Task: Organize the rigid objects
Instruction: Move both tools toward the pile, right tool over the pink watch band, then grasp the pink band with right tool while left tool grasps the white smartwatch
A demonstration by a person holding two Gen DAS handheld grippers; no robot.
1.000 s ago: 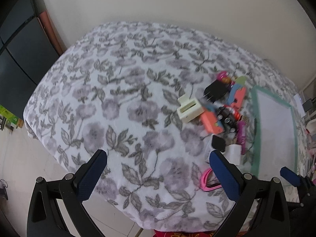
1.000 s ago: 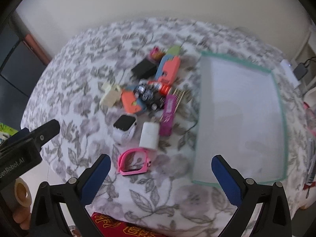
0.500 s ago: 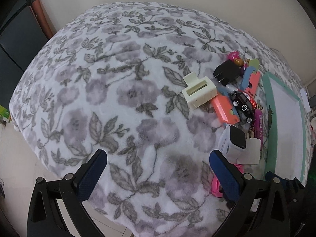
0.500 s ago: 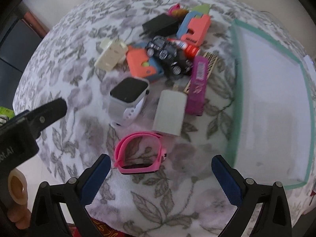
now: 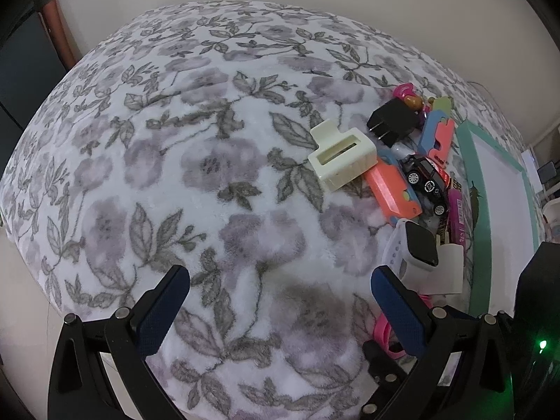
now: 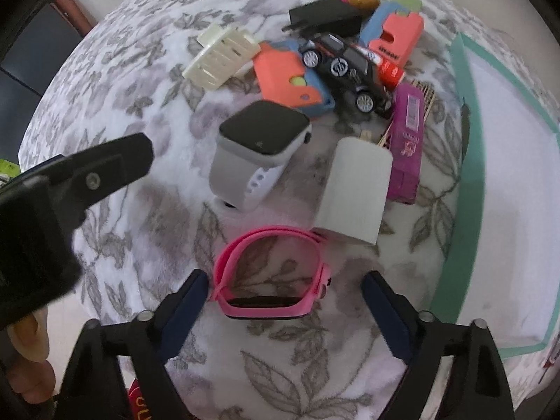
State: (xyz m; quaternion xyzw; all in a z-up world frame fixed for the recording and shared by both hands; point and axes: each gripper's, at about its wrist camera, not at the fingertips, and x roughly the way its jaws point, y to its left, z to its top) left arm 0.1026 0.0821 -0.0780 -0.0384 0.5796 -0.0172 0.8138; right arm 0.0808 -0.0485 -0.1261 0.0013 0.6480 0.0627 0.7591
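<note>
on the counter [image 6: 115,80] a watch band [image 6: 269,273] lies nearest, between the right claw's [image 6: 283,301] fingers, untouched. just behind it sit a smartwatch [image 6: 259,150] on the left and a small block [image 6: 353,192] on the right. behind those a toy car [image 6: 346,66] rests on flat pieces. a tray [image 6: 469,189] lies to the right.

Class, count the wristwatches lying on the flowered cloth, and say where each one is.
2. The pink watch lies nearest, between the right gripper fingers. The grey watch sits behind it, left of the white block. The pile could hide others.
</note>
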